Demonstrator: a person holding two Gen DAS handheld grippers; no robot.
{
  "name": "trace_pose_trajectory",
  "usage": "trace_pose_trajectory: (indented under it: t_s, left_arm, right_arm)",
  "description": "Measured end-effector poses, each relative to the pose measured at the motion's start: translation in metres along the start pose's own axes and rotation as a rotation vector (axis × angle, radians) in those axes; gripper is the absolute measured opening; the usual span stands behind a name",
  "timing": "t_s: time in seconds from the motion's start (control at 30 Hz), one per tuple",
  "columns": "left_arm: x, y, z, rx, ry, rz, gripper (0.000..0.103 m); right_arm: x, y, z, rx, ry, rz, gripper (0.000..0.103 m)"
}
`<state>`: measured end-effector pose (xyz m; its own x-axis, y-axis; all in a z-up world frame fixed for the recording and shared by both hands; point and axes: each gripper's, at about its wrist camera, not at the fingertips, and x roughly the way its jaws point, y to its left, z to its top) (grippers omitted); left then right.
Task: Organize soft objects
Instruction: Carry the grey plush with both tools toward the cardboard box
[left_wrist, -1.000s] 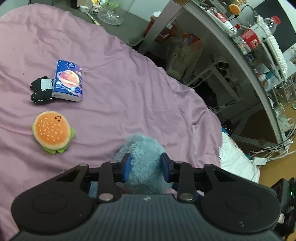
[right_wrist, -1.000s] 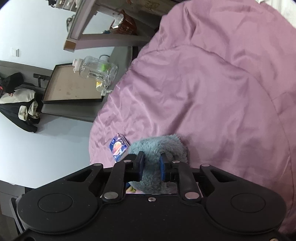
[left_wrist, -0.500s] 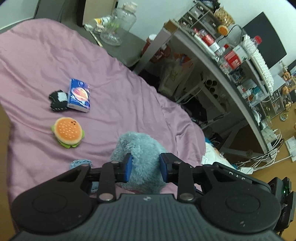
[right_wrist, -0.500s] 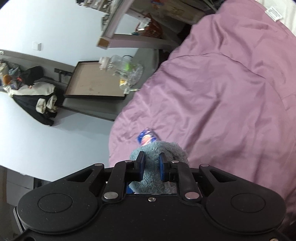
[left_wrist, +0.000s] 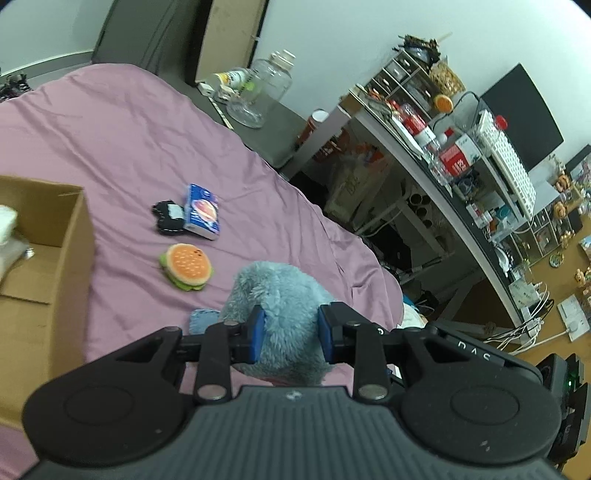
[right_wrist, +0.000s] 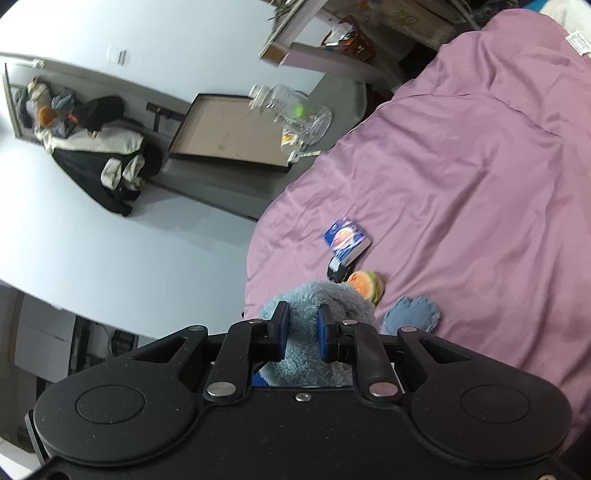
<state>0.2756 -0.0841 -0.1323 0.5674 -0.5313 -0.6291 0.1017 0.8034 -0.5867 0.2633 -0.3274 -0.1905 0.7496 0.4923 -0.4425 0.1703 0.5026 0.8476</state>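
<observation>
Both tools are clamped on the fluffy blue plush toy: left tool (left_wrist: 288, 332), right tool (right_wrist: 301, 330), toy (left_wrist: 280, 295) held above the purple bedsheet (left_wrist: 110, 140). Burger plush (left_wrist: 186, 267), tissue pack (left_wrist: 201, 212) and cardboard box (left_wrist: 70, 258) sit nearby.

Words seen: almost none.
Gripper body (left_wrist: 476, 350) had upside-down letters like "DAS"; other labels were too blurry.

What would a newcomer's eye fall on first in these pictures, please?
The fluffy grey-blue plush toy, clamped by both the left gripper and the right gripper. Beyond it on the purple bedspread lie a burger plush and a blue tissue pack, with a cardboard box at left.
</observation>
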Motion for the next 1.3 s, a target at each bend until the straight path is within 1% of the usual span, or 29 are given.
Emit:
trace_pose_trajectory:
  t_s: [0.37,0.77,1.03,1.3]
  left_arm:
    - [-0.051,0.036,0.006,-0.045,-0.053,0.011,0.029]
    - [-0.093,0.089,0.022,-0.097,-0.102,-0.002,0.029]
    - [-0.109,0.128,0.031,-0.145,-0.128,-0.019,0.029]
    - [-0.108,0.161,0.042,-0.192,-0.132,-0.039,0.029]
  right_arm:
    - [0.014,0.049,-0.037,-0.085,0.043,0.002,0.017]
    - [0.044,0.097,-0.077,-0.159,0.074,-0.001,0.017]
    - [0.07,0.122,-0.096,-0.21,0.098,-0.014,0.017]
    - [0.095,0.136,-0.109,-0.233,0.108,-0.045,0.017]
